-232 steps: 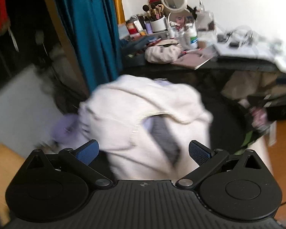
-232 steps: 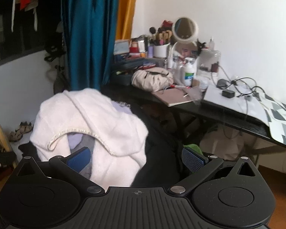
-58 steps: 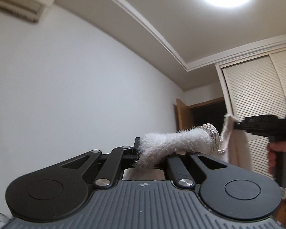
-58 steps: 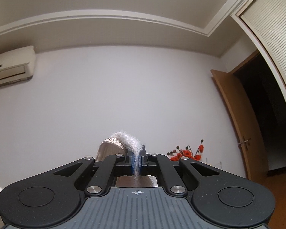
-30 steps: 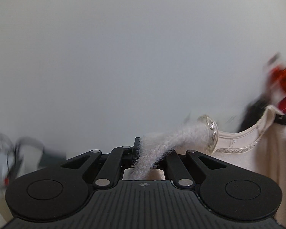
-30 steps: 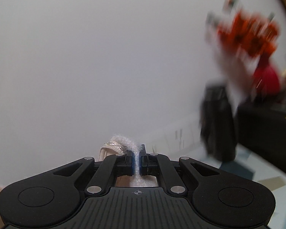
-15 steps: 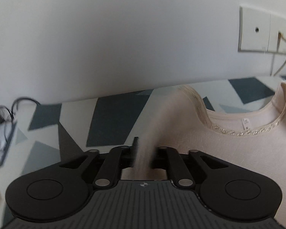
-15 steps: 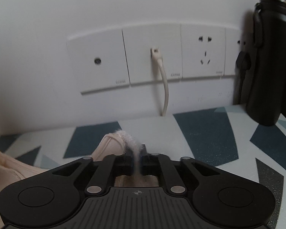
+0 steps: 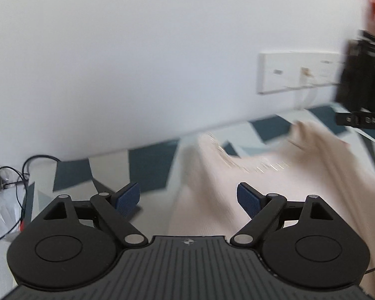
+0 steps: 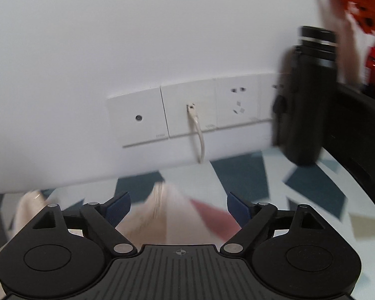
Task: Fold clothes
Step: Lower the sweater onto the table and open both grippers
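Let go on both sides! Left hand-held gripper (image 9: 188, 197), low centre of its frame, jaws opening with nothing pinched, cream top (image 9: 275, 182) sprawled just right of the blue pads (image 9: 247, 200). Right hand-held gripper (image 10: 178, 207) likewise opening, cloth (image 10: 162, 215) lying loose between the pads, no pad pressing it. Spread collar-up across the patterned surface (image 9: 150, 160), neckline trim toward the wall sockets (image 10: 187, 115) at upper centre: probably laid flat to make folding easy. Black bottle (image 10: 305, 100) upright at right, near the hem's far side; worth steering clear.
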Demonstrator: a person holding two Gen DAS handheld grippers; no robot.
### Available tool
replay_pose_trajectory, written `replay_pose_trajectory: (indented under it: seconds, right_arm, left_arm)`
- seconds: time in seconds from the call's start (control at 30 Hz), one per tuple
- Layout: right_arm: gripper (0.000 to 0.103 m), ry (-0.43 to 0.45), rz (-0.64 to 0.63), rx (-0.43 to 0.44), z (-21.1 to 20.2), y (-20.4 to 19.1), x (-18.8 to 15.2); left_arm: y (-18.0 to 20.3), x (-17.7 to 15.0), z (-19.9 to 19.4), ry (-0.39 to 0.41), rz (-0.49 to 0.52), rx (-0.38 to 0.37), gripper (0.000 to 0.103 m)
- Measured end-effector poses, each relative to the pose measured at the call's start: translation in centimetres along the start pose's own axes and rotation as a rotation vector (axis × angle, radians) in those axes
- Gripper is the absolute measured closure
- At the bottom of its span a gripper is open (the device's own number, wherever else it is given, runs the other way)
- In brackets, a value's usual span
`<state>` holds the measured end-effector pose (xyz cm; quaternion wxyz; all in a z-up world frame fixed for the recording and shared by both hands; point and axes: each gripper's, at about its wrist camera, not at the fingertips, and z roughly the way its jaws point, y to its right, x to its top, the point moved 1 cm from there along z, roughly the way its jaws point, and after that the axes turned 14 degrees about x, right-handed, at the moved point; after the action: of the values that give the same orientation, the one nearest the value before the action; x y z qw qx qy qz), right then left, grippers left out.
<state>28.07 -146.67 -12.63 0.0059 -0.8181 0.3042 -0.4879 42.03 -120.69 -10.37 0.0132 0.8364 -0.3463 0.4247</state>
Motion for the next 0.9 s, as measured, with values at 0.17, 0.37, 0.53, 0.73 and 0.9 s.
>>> replay_pose_trajectory:
  seconds: [0.17,0.37,0.53,0.73,0.9]
  right_arm:
    - [0.021,-0.019,0.072,-0.066,-8.4,-0.8,-6.2]
    - [0.021,-0.082,0.136,-0.132,-16.5,-3.1,-14.9]
    - [0.019,-0.153,0.119,-0.168,-20.4,-6.0,-20.9]
    - [0.012,-0.193,-0.001,-0.236,-22.6,-9.1,-24.5]
    - [0.005,-0.221,-0.046,-0.270,-23.2,-10.2,-24.6]
  left_arm:
    - [-0.7,-8.0,-5.3,-0.024,0.082,-0.093,0.013]
    - [0.1,-16.5,-10.0,-0.078,0.200,-0.177,0.013]
    - [1.9,-20.3,-13.4,-0.081,0.254,-0.249,0.012]
    - [4.6,-20.4,-15.7,-0.061,0.266,-0.317,0.012]
    - [6.4,-20.2,-17.6,-0.017,0.332,-0.362,0.009]
